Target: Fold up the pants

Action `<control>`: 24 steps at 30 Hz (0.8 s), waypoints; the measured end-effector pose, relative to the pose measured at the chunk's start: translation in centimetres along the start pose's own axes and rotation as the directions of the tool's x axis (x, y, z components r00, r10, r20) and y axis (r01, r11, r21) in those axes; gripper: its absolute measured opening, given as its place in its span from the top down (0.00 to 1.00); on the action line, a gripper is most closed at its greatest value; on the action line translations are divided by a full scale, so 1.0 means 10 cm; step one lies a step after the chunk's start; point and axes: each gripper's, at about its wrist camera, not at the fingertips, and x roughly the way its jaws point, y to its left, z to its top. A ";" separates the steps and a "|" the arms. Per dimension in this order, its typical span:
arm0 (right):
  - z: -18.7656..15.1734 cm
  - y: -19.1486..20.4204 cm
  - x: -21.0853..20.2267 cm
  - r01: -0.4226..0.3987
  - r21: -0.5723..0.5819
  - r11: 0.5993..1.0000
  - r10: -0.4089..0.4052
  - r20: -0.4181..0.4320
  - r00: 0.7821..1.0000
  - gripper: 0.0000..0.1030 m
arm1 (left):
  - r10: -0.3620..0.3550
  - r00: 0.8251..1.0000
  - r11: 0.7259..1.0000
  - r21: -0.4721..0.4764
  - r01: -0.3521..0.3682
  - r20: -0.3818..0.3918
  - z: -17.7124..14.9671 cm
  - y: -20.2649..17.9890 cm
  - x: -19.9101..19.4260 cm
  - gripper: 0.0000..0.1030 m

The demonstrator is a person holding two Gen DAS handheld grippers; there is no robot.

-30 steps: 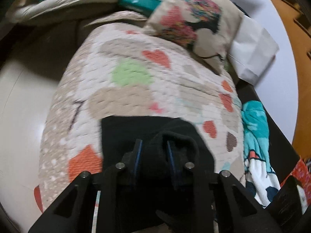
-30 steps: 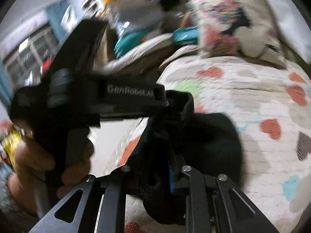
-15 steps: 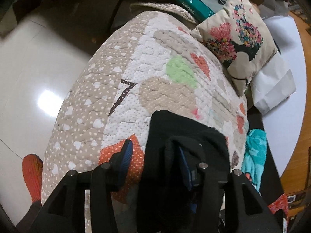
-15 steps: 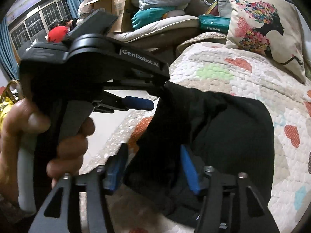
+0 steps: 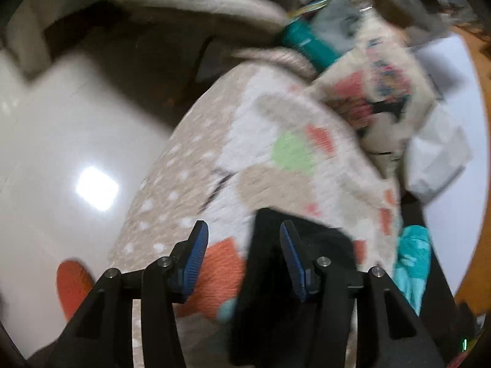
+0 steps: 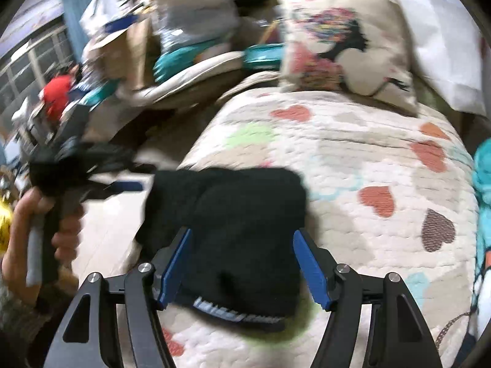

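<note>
your left gripper (image 5: 244, 243) and right gripper (image 6: 242, 251) are both spreading, unclamped, above the folded black pants (image 6: 239, 214) near the quilt's (image 6: 368, 159) left edge.

Glossy pale floor (image 5: 61, 141) with a bright light reflection (image 5: 96, 188), heart-patterned quilt (image 6: 353, 159), printed cushion (image 6: 340, 52) (blurred), barred windows (image 6: 27, 61), blue curtain (image 6: 72, 15), cluttered piles behind
</note>
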 end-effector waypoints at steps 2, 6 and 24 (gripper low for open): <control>0.09 -0.07 0.02 0.011 0.016 1.000 -0.011 0.007 1.000 0.30 | -0.035 0.999 0.997 0.067 0.035 0.002 -0.07 -0.19 -0.02 0.54; 0.30 -0.11 0.26 0.023 0.027 0.999 -0.023 -0.023 0.999 0.30 | 0.110 0.991 0.979 0.178 -0.095 -0.074 -0.20 -0.37 0.35 0.53; 0.29 -0.72 0.71 0.023 0.280 0.960 0.019 -0.148 0.989 0.29 | 0.125 0.990 0.990 -0.058 -0.128 -0.064 -0.05 0.22 0.20 0.26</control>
